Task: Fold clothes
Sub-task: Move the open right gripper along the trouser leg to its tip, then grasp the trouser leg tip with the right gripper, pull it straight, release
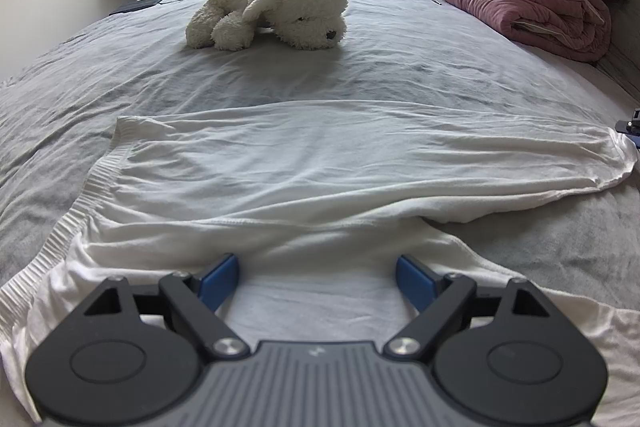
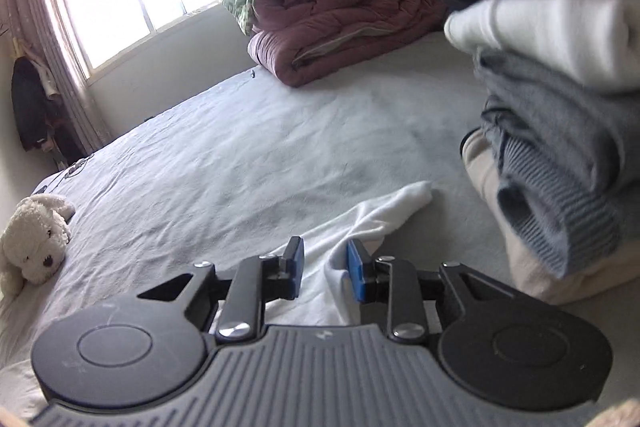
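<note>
A white garment (image 1: 320, 163) lies spread across the grey bed sheet (image 1: 280, 75), its ribbed hem (image 1: 92, 187) to the left and a fold running across its near part. My left gripper (image 1: 318, 281) hovers over the garment's near edge with its blue pads wide apart and nothing between them. In the right wrist view, a pointed end of the white garment (image 2: 376, 223) lies on the sheet. My right gripper (image 2: 326, 267) stands just over it, tilted, jaws narrowly apart. The cloth shows through the gap and the pads do not press on it.
A white plush dog (image 1: 276, 11) lies mid-bed beyond the garment. Folded pink and green quilts (image 1: 532, 7) are piled at the far right. A stack of folded clothes (image 2: 560, 107) rises close on the right of my right gripper. A window and hanging dark clothes are at the back.
</note>
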`<act>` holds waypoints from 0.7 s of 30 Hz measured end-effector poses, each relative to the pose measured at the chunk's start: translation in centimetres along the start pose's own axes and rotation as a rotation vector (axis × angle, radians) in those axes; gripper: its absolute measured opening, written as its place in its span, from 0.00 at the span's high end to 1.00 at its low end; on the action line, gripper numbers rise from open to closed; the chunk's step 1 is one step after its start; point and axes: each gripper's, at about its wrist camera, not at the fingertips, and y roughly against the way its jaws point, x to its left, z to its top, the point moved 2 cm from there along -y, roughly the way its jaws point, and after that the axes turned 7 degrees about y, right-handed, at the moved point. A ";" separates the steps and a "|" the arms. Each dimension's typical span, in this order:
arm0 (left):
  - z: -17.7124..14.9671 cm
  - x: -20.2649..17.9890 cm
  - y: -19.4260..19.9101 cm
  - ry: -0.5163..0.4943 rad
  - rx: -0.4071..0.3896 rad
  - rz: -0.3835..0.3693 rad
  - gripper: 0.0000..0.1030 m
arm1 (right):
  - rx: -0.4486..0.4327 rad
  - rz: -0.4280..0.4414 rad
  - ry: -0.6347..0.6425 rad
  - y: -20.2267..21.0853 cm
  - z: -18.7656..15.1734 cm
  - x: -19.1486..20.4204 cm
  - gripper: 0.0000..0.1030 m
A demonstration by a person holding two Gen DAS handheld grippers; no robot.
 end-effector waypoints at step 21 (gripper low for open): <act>-0.1 -0.1 -0.1 -0.014 -0.008 0.002 0.14 | 0.029 0.010 0.176 -3.3 1.5 4.0 0.88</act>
